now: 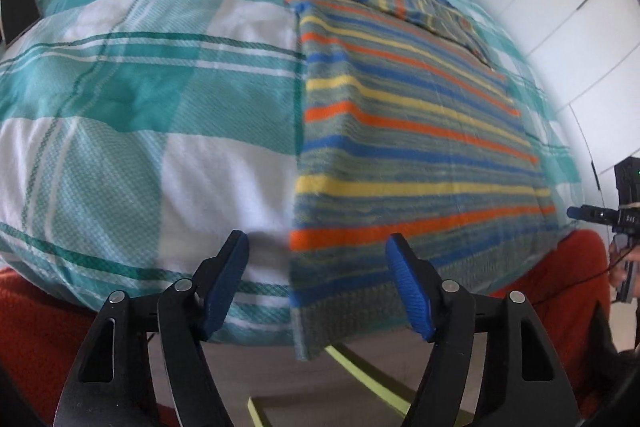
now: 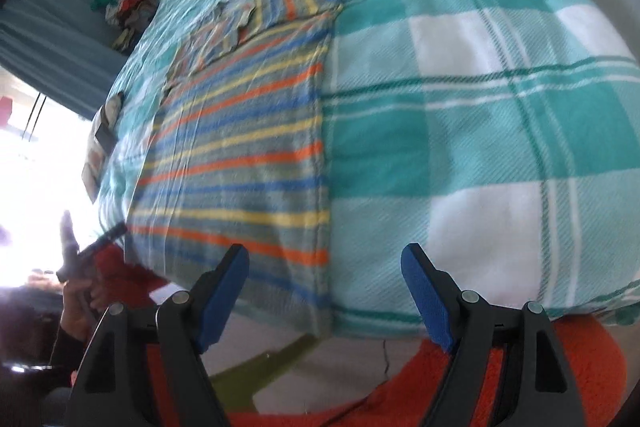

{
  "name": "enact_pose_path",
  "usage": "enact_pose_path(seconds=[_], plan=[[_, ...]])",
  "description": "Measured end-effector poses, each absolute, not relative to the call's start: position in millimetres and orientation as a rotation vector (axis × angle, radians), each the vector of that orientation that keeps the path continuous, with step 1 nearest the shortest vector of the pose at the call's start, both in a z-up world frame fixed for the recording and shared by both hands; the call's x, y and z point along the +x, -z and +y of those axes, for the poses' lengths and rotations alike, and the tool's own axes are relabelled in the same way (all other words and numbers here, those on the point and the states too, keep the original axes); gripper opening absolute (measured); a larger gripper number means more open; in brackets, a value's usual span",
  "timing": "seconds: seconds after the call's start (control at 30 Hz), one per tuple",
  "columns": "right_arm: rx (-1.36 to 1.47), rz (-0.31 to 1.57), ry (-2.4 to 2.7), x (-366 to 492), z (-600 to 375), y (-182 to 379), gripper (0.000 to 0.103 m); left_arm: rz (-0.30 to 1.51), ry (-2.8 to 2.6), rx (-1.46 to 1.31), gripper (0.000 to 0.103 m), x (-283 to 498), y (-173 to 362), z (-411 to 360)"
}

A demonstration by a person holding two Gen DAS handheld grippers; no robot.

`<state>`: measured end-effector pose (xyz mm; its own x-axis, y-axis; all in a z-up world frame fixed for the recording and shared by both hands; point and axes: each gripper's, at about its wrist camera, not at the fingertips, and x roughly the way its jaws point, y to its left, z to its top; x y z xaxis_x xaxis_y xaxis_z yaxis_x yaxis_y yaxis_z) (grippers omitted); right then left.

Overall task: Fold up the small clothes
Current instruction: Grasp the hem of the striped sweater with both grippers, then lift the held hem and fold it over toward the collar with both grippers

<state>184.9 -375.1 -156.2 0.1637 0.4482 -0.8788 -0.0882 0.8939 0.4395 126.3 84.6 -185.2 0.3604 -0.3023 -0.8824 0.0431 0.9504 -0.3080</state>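
On the checked bedspread (image 1: 120,87), a striped garment (image 1: 400,147) lies flat, sleeve folded.

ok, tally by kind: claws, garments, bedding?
Claws: 2, left claw and right claw, both open
Striped garments: 1, striped garment, sleeve folded over at the far end
Checked bedcovers: 1, bedcover
Total: 4

A teal-and-white checked bedspread (image 1: 140,99) stretches ahead of the claw. Below it lies an orange rug (image 2: 580,367). White cupboards (image 1: 560,7) stand right.
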Motion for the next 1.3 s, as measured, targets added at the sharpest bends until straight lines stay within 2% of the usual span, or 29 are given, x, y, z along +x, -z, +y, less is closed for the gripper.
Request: enact_pose_path(seconds=[0.07,0.1,0.13,0.17,0.2,0.3,0.43,0.6,0.73,0.93,1.17,1.27,1.3], plan=[[0.300,1.416,-0.423,179,-358,169,0.074,1.221,0.231,-0.196,0.067,122,189,73],[0.285,1.436,-0.429,180,-352,175,0.070,1.242,0.227,-0.159,0.060,120,192,68],[0.256,1.462,-0.431,179,-344,184,0.066,1.267,0.216,-0.116,0.038,118,195,62],[0.223,1.494,-0.434,179,-338,192,0.047,1.292,0.207,-0.087,0.017,118,199,59],[0.192,1.520,-0.429,179,-333,200,0.007,1.314,0.209,-0.078,0.003,118,201,56],[0.225,1.499,-0.452,183,-330,196,0.005,1.302,0.224,-0.132,0.003,120,192,62],[0.382,1.316,-0.479,208,-340,153,0.005,1.209,0.280,-0.385,0.002,153,162,92],[0.502,1.088,-0.418,292,-346,120,0.005,1.085,0.254,-0.473,0.002,257,134,111],[0.530,0.974,-0.349,377,-337,117,0.005,1.067,0.212,-0.489,0.002,357,132,116],[0.554,1.028,-0.266,486,-356,146,0.005,1.104,0.153,-0.504,0.002,465,149,119],[0.538,1.082,-0.251,549,-363,175,0.005,1.169,0.099,-0.467,0.003,519,181,115],[0.604,1.063,-0.264,567,-366,188,0.008,1.131,0.038,-0.528,0.017,540,183,128],[0.644,1.028,-0.248,568,-372,188,0.012,1.084,0.012,-0.596,0.030,543,178,141]])
